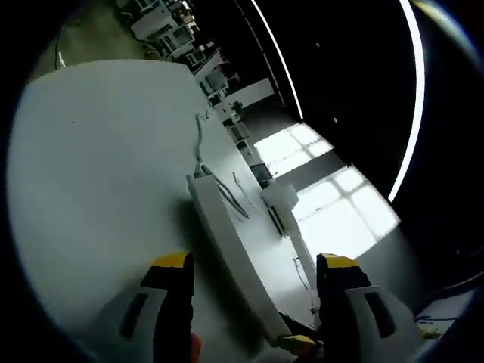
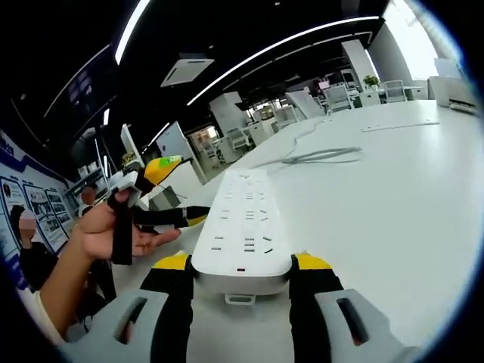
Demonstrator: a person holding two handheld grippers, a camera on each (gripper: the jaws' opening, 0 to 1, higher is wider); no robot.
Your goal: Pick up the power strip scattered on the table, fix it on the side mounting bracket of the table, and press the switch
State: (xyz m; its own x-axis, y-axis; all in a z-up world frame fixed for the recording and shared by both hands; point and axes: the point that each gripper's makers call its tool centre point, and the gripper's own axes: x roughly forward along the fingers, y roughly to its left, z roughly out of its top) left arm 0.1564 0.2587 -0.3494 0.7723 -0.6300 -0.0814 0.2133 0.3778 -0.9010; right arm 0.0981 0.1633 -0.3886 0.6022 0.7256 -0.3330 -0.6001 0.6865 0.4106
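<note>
A white power strip (image 2: 242, 227) lies on the white table (image 2: 393, 212) with its sockets facing up. Its near end sits between the two yellow-tipped jaws of my right gripper (image 2: 242, 262), which is shut on it. Its grey cable (image 2: 318, 156) trails away across the table. My left gripper (image 2: 180, 193), held by a hand (image 2: 113, 231), comes in from the left beside the strip's long edge, jaws apart. In the left gripper view the power strip (image 1: 227, 234) is seen edge-on, running between the open jaws of the left gripper (image 1: 257, 265). A yellow fingertip (image 1: 299, 344) of the right gripper touches its near end.
The table edge (image 1: 261, 189) runs just beyond the strip, with a white fixture (image 1: 281, 200) beside it. A flat sheet (image 2: 397, 125) and a white machine (image 2: 454, 91) lie at the far end. A person (image 2: 30, 249) stands at the left; desks and chairs (image 2: 333, 94) fill the background.
</note>
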